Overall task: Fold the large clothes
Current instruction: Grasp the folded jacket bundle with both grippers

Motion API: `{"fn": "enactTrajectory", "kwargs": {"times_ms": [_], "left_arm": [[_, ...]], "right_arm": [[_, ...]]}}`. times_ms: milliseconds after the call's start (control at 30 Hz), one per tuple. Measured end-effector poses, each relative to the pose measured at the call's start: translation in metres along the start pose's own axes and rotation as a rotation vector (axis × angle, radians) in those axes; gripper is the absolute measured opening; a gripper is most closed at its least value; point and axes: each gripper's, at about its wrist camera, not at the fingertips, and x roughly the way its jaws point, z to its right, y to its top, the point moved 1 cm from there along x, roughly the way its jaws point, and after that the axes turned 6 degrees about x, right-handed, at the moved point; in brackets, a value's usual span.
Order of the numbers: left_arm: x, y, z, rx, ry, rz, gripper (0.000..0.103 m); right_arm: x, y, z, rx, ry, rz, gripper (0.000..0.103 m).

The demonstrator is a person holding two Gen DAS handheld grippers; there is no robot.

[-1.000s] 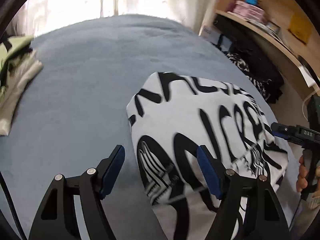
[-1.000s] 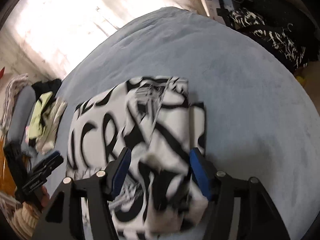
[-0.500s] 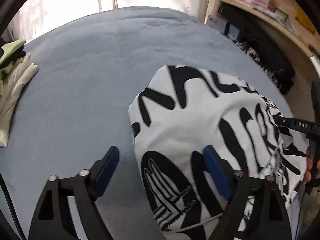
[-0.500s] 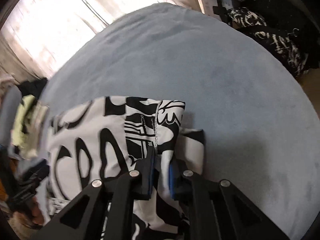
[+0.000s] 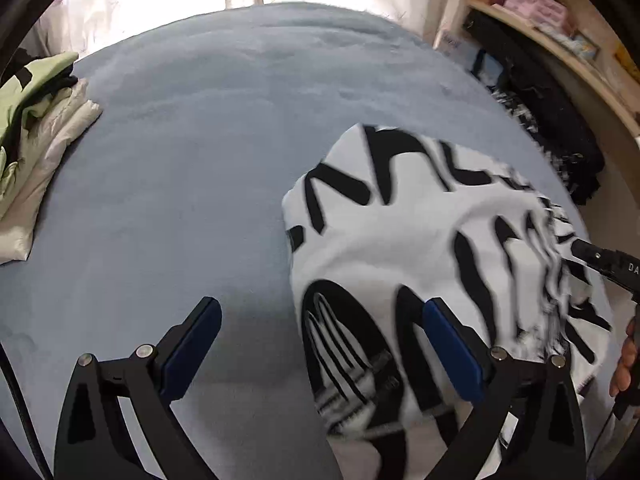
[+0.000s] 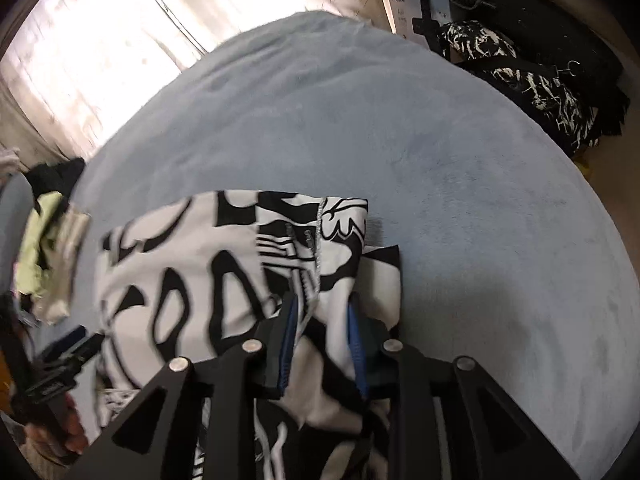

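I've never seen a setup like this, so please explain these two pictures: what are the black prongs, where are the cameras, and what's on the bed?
A person holds a two-finger gripper in each hand; a fisheye camera on each looks along its fingers. One view shows the left gripper wide open, its jaws just opening, over a blue-grey bed. The other shows the right gripper, jaws narrow and just opening, with the black-and-white garment between them; whether they pinch it is unclear. Folded clothes lie at the bed's edge.

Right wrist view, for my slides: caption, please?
Right gripper, jaws just reopening, straddles a fold of the black-and-white garment on the blue bedspread.
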Motion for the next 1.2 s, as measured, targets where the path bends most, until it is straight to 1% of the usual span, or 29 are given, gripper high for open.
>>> {"fn": "enactTrajectory", "kwargs": {"times_ms": [67, 167, 233, 300, 333, 367, 500, 600, 667, 733, 800, 933, 1000, 1067, 1200], "left_arm": [[-0.013, -0.003, 0.004, 0.019, -0.016, 0.018, 0.100], [-0.032, -0.010, 0.010, 0.028, -0.050, 0.022, 0.100], [-0.039, -0.014, 0.011, 0.021, -0.094, 0.001, 0.100], [-0.044, -0.020, 0.011, -0.002, -0.140, -0.050, 0.100], [-0.046, -0.022, 0.011, -0.017, -0.158, -0.070, 0.100], [-0.047, -0.024, 0.011, -0.031, -0.164, -0.086, 0.100], [-0.055, -0.035, 0.014, -0.051, -0.163, -0.124, 0.100], [-0.058, -0.043, 0.017, -0.022, -0.139, -0.130, 0.100], [-0.059, -0.047, 0.020, -0.003, -0.133, -0.124, 0.100], [-0.057, -0.050, 0.021, -0.004, -0.149, -0.112, 0.100], [-0.053, -0.052, 0.021, -0.014, -0.168, -0.107, 0.100], [-0.035, -0.054, 0.020, -0.032, -0.176, -0.122, 0.100], [-0.022, -0.058, 0.017, -0.051, -0.190, -0.144, 0.100], [-0.011, -0.061, 0.014, -0.076, -0.226, -0.153, 0.100], [0.009, -0.069, 0.008, -0.154, -0.321, -0.164, 0.103]], "right_arm": [[-0.012, -0.005, -0.005, -0.017, 0.018, 0.009, 0.041], [-0.026, -0.012, -0.009, -0.030, 0.063, 0.000, 0.043], [-0.035, -0.016, -0.013, -0.045, 0.074, -0.003, 0.044], [-0.045, -0.021, -0.018, -0.072, 0.079, 0.001, 0.049], [-0.050, -0.024, -0.020, -0.084, 0.082, 0.000, 0.054], [-0.054, -0.027, -0.022, -0.093, 0.086, 0.000, 0.057], [-0.067, -0.038, -0.028, -0.143, 0.112, -0.009, 0.060], [-0.073, -0.047, -0.031, -0.192, 0.132, -0.014, 0.062], [-0.074, -0.050, -0.031, -0.226, 0.110, -0.008, 0.062], [-0.071, -0.049, -0.026, -0.227, 0.094, -0.015, 0.062], [-0.065, -0.047, -0.018, -0.206, 0.094, -0.041, 0.062], [-0.050, -0.042, -0.003, -0.195, 0.083, -0.066, 0.062], [-0.042, -0.040, 0.004, -0.183, 0.078, -0.083, 0.064], [-0.029, -0.038, 0.012, -0.156, 0.087, -0.124, 0.071], [-0.004, -0.035, 0.023, -0.112, 0.125, -0.206, 0.071]]}}
